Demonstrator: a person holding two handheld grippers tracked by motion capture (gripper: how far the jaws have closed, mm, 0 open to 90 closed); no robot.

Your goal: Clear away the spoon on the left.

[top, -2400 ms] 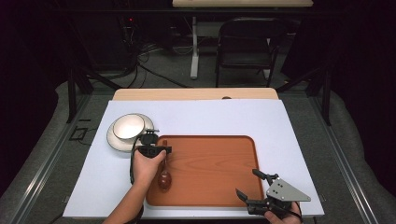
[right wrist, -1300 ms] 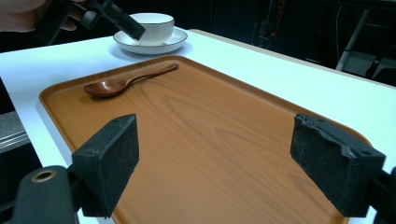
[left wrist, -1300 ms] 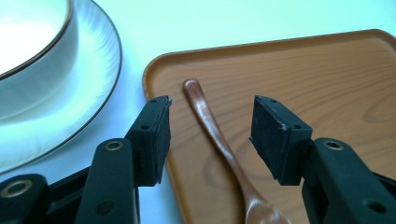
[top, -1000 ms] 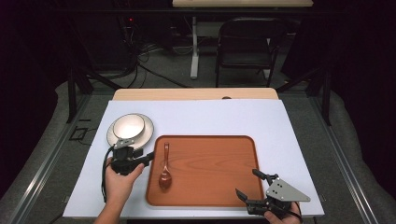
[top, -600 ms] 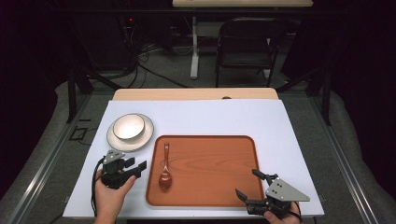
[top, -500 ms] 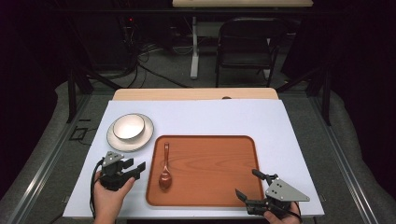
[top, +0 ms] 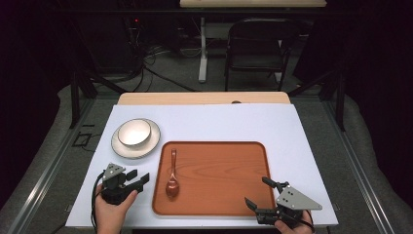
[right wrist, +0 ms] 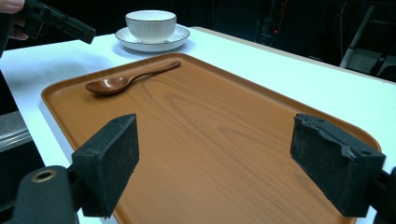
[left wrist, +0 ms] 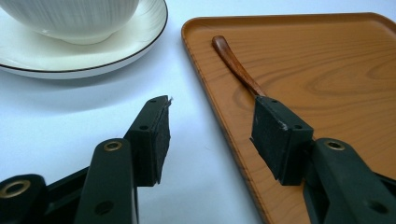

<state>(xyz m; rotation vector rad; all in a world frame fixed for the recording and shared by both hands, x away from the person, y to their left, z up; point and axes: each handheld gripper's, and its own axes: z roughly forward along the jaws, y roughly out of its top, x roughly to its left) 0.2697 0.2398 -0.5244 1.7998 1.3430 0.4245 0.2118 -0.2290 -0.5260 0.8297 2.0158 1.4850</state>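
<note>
A brown wooden spoon (top: 172, 175) lies on the left part of an orange-brown wooden tray (top: 219, 195), bowl end toward me. My left gripper (top: 142, 181) stands open on the white table just left of the tray, apart from the spoon. In the left gripper view the open left gripper (left wrist: 210, 121) has nothing between its pads, and the spoon's handle (left wrist: 236, 67) runs beyond the right pad. My right gripper (top: 256, 190) is open at the tray's near right corner. In the right gripper view the right gripper (right wrist: 215, 154) frames bare tray (right wrist: 224, 135), with the spoon (right wrist: 126, 80) far off.
A white bowl (top: 134, 132) sits on a white saucer (top: 146, 146) on the table beyond my left gripper. The white tabletop (top: 234, 122) stretches behind the tray. A folding chair (top: 255, 44) and cables stand on the floor past the table.
My left gripper drew back from the spoon over the tray's left edge toward me and to the left; the spoon stays on the tray. The right gripper has not moved.
</note>
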